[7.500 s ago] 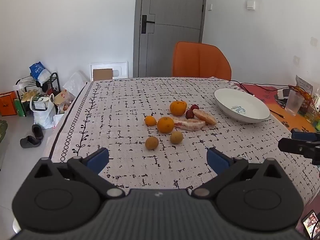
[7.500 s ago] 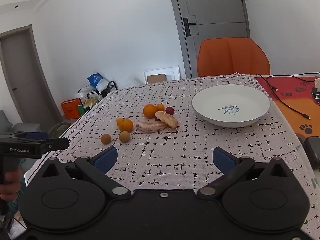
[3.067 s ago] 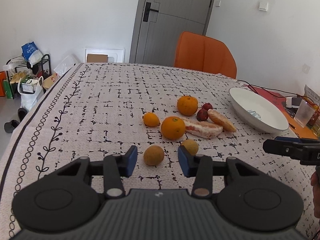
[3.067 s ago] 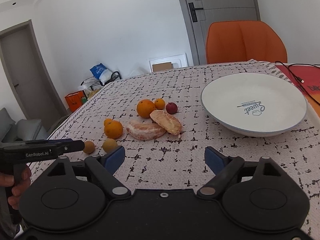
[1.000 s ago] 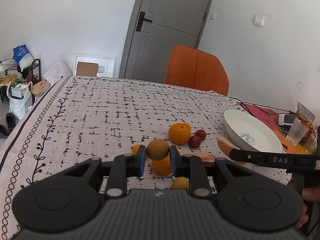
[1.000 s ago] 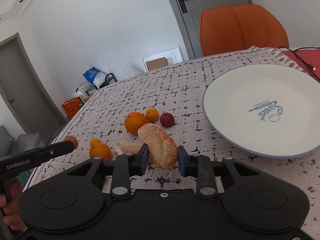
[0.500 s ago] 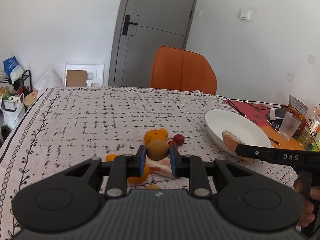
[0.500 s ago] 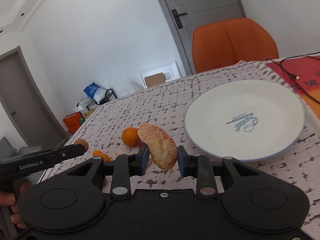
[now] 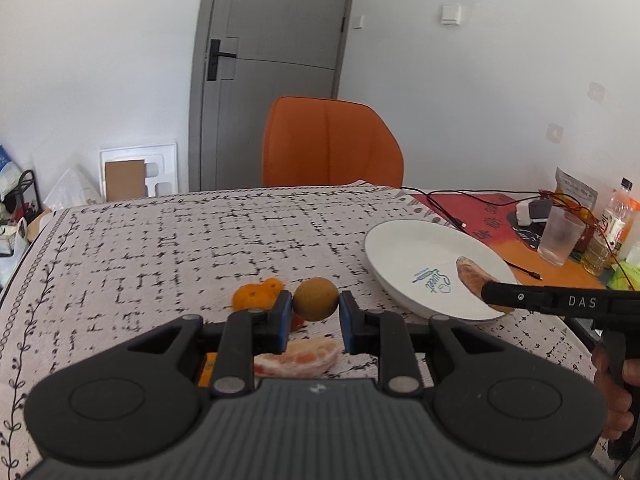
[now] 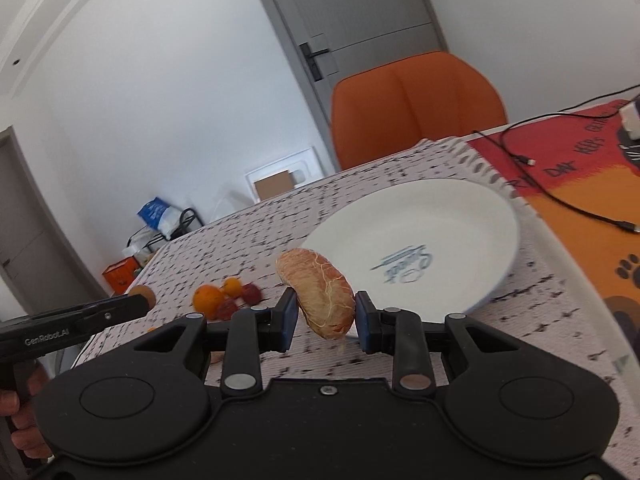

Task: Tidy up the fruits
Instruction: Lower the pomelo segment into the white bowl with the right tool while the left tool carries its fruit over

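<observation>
My left gripper [image 9: 315, 320] is shut on a small round brown fruit [image 9: 315, 298], held above the table over the fruit pile. My right gripper [image 10: 326, 320] is shut on a peeled pomelo segment [image 10: 320, 294], held at the near rim of the white plate [image 10: 472, 208]. In the left wrist view that segment [image 9: 472, 274] shows over the plate [image 9: 400, 240] at the right gripper's tip. An orange [image 9: 256, 294] and another pomelo segment [image 9: 298, 360] lie on the cloth below my left gripper. Oranges [image 10: 208, 298] and red fruit [image 10: 250, 293] lie left of the plate.
An orange chair [image 9: 330, 144] stands at the table's far side. Cables [image 9: 444, 200], a clear cup [image 9: 560, 238] and bottles [image 9: 612, 224] sit on the red-orange mat to the right of the plate. The patterned tablecloth [image 9: 160, 248] stretches left.
Both grippers have moved on toward the plate with their fruit. The right gripper has risen and tilted; its pomelo segment now hangs at the plate's near rim.
</observation>
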